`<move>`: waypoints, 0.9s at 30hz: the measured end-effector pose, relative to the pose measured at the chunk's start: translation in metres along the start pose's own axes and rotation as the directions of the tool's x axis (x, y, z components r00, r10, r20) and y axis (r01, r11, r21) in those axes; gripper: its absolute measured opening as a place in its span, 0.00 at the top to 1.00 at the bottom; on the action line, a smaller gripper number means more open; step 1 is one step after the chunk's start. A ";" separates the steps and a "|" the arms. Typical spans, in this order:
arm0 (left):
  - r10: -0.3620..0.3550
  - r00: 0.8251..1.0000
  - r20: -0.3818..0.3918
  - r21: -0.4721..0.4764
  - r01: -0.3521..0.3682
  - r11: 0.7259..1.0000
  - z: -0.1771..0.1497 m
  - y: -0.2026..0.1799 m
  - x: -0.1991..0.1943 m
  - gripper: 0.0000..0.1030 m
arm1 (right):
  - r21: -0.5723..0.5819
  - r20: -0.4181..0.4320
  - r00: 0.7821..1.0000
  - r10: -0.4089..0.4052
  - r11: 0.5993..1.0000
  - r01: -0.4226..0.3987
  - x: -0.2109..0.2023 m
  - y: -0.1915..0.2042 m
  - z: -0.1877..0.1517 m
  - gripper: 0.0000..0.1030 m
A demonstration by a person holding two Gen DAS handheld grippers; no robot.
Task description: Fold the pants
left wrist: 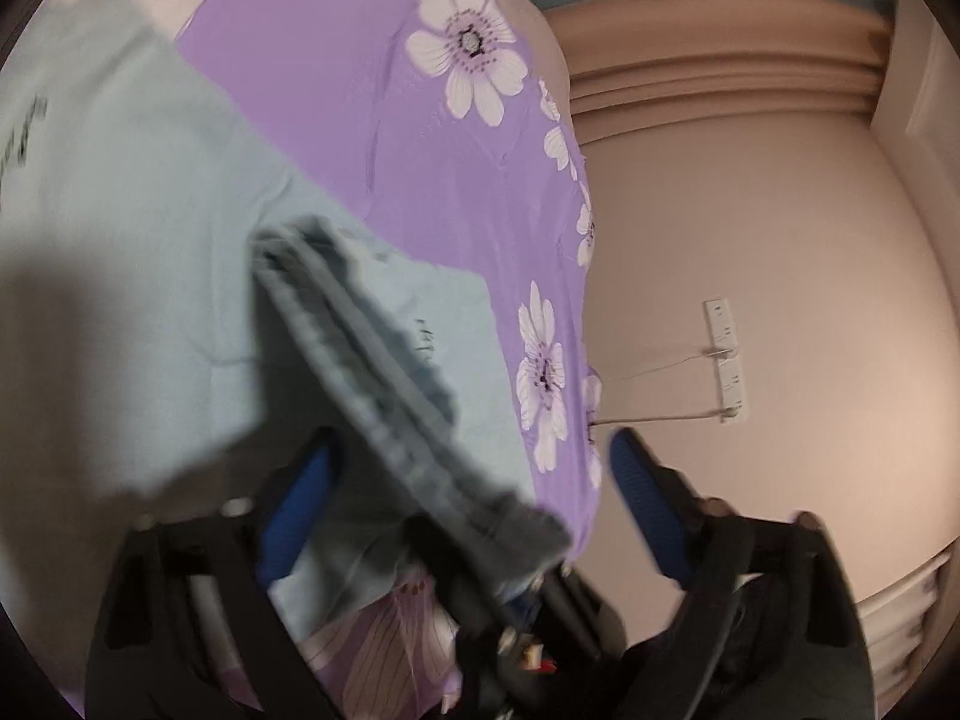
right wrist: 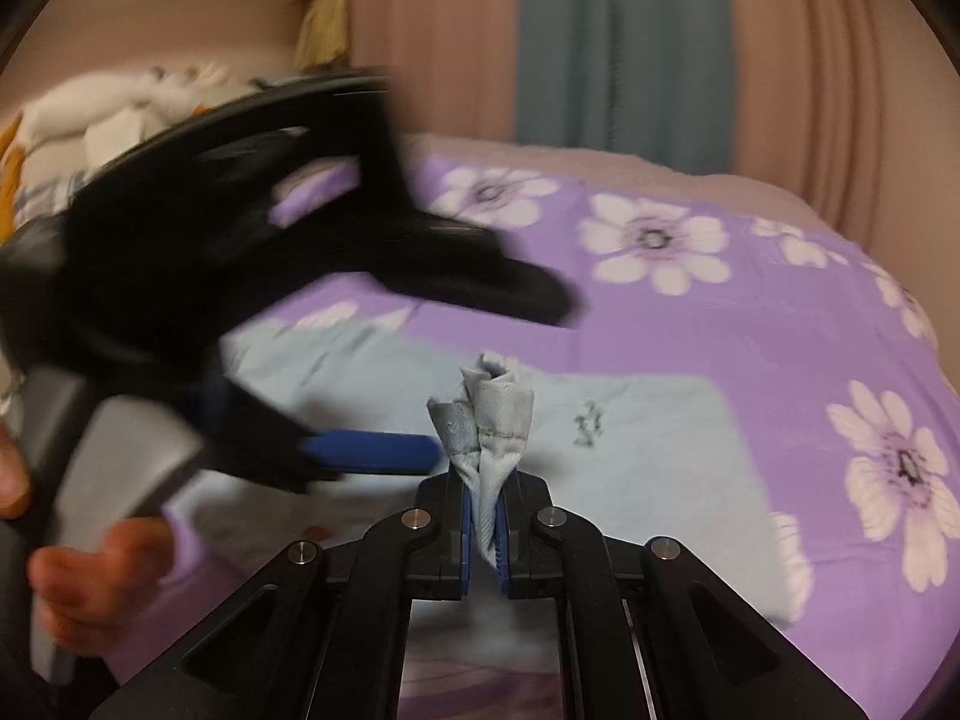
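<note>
Right wrist view, my right gripper (right wrist: 485,531) clenched on bunched pale blue cotton pants (right wrist: 630,468), purple flowered bedsheet (right wrist: 750,324) beneath, my left gripper (right wrist: 420,360) at nine o'clock, fingers apart, gripping nothing.

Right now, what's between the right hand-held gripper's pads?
A bunched fold of the pants, pinched between the right hand-held gripper pads; the right wrist view shows it.

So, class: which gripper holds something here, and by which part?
The right gripper pinches the light blue pants by a bunched hem edge. The left gripper stands open, gripping nothing.
</note>
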State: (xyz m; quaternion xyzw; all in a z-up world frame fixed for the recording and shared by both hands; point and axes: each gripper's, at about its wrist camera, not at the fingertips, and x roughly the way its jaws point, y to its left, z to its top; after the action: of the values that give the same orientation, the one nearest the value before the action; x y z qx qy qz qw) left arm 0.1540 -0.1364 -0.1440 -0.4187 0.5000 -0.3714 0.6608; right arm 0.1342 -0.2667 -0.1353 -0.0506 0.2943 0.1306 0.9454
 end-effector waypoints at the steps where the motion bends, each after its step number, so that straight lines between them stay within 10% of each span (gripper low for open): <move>1: 0.003 1.000 -0.002 -0.005 -0.003 1.000 0.001 0.003 -0.001 0.51 | -0.010 -0.008 1.000 0.015 1.000 -0.015 0.001 0.004 -0.001 0.93; 3: 0.024 1.000 -0.010 0.012 -0.024 1.000 0.005 0.008 -0.007 0.77 | -0.046 -0.014 1.000 0.028 0.999 -0.029 0.001 0.013 -0.004 0.93; 6: 0.024 0.999 0.026 0.055 -0.026 0.998 0.006 0.005 -0.024 0.80 | -0.077 -0.020 1.000 0.022 0.997 -0.023 0.002 0.020 -0.001 0.92; 12: 0.124 0.982 0.142 0.198 -0.151 0.969 0.004 -0.010 -0.065 0.81 | -0.121 0.023 0.998 0.064 0.991 -0.061 -0.001 0.046 0.011 0.92; 17: 0.288 0.947 0.142 0.136 -0.307 0.942 0.011 0.033 -0.076 0.83 | -0.187 -0.043 0.993 0.114 0.975 -0.120 0.026 0.077 0.004 0.92; 21: 0.379 0.914 0.147 0.106 -0.396 0.912 0.011 0.050 -0.086 0.71 | -0.162 -0.223 0.966 0.129 0.973 -0.167 0.056 0.083 -0.011 0.81; 27: 0.364 0.907 0.213 0.128 -0.395 0.910 0.009 0.038 -0.114 0.69 | 0.002 -0.201 0.943 0.267 0.962 -0.272 0.025 0.038 0.001 0.59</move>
State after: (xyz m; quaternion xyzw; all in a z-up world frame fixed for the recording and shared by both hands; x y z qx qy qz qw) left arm 0.1400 -0.0171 -0.1376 -0.2884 0.4756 -0.2360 0.7968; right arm 0.1441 -0.2243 -0.1496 -0.0348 0.3899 0.2567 0.8837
